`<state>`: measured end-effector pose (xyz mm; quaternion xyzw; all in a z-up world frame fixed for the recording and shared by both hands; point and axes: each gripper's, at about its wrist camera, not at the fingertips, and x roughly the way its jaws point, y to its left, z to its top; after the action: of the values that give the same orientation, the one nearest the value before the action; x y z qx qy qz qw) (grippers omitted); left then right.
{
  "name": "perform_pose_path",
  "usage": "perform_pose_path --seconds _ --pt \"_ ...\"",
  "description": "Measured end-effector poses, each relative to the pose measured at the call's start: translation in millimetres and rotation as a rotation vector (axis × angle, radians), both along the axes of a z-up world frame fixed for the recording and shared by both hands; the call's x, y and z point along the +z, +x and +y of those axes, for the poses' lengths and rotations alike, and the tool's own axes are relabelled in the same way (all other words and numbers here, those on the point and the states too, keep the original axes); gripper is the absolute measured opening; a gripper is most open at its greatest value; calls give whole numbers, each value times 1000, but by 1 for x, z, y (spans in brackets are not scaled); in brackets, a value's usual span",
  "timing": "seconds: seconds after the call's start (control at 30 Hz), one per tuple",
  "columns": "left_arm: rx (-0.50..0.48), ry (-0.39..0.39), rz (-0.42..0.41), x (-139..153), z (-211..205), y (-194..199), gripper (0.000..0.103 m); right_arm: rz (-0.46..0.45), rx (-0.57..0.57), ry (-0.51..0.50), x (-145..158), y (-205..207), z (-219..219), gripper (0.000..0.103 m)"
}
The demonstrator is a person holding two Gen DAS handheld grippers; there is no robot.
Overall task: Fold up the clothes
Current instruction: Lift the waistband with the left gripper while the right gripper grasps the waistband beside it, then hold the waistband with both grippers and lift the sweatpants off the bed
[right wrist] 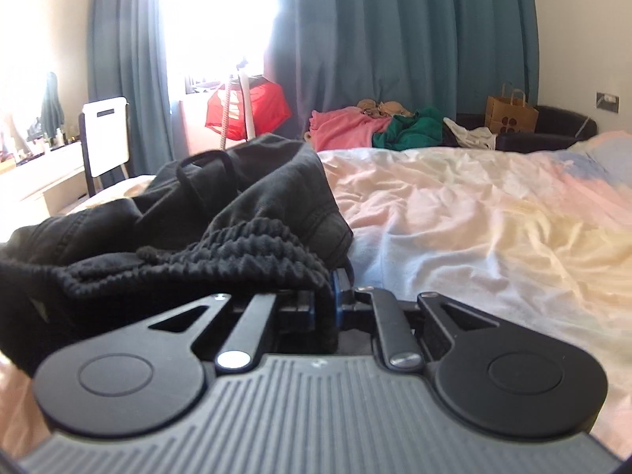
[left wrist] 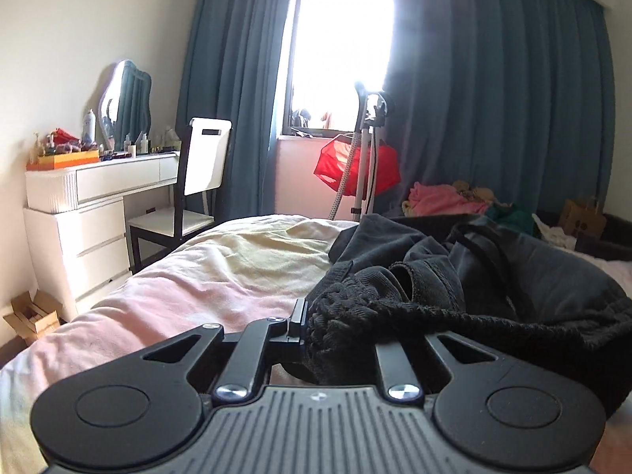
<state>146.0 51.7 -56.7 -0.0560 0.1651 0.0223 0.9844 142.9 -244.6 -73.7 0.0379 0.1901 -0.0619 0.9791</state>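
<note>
A dark grey garment [left wrist: 493, 272] with a ribbed black waistband and a drawstring lies crumpled on the bed [left wrist: 205, 276]. My left gripper [left wrist: 316, 328] is shut on the left end of the waistband; cloth covers its right finger. In the right wrist view the same garment [right wrist: 237, 205] is bunched to the left, and my right gripper [right wrist: 330, 296] is shut on the right end of the waistband, with blue pads just showing. The cloth hides most of both grippers' fingers.
The bed sheet [right wrist: 474, 229] is pale pink and yellow and wrinkled. A pile of pink and green clothes [right wrist: 379, 126] lies at the far side near a paper bag [right wrist: 509, 112]. A white dresser [left wrist: 91, 213], a chair [left wrist: 197, 181] and a garment steamer [left wrist: 363, 158] stand by the curtains.
</note>
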Motion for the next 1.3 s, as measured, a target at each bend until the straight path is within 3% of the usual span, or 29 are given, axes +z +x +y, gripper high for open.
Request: perform_pose_path --seconds 0.17,0.27,0.37,0.43,0.5,0.67,0.83,0.93,1.07,1.1,1.13,1.2,1.27,1.3 --pt "78 -173 63 12 56 7 13 -4 63 -25 32 -56 32 12" --pt "136 -172 168 -4 79 11 14 76 111 -113 14 -72 63 12" --pt "194 -101 303 -38 88 19 14 194 166 -179 -21 -68 89 12" --pt "214 -156 345 -53 96 16 16 215 183 -226 -39 -65 97 12" --pt "221 -188 355 -57 95 5 18 217 177 -180 -43 -64 93 12" --pt "235 -230 368 -48 102 -13 43 180 165 -114 -31 -74 80 13" --pt "251 -261 378 -27 114 -51 69 215 177 -53 -15 -87 69 16" --pt "226 -284 288 -8 115 -70 78 206 194 -25 -3 -101 64 16" --pt "204 -325 157 10 113 -77 100 162 216 153 16 -115 40 16" --pt "198 -334 127 14 113 -77 103 147 206 210 19 -117 32 20" --pt "188 -341 151 10 111 -70 103 133 193 266 22 -118 24 27" --pt "167 -354 203 3 107 -55 103 119 132 377 15 -113 6 64" --pt "165 -368 245 -7 105 -41 103 129 90 489 1 -103 -8 76" --pt "175 -376 261 -12 104 -33 102 142 79 542 -8 -97 -13 77"
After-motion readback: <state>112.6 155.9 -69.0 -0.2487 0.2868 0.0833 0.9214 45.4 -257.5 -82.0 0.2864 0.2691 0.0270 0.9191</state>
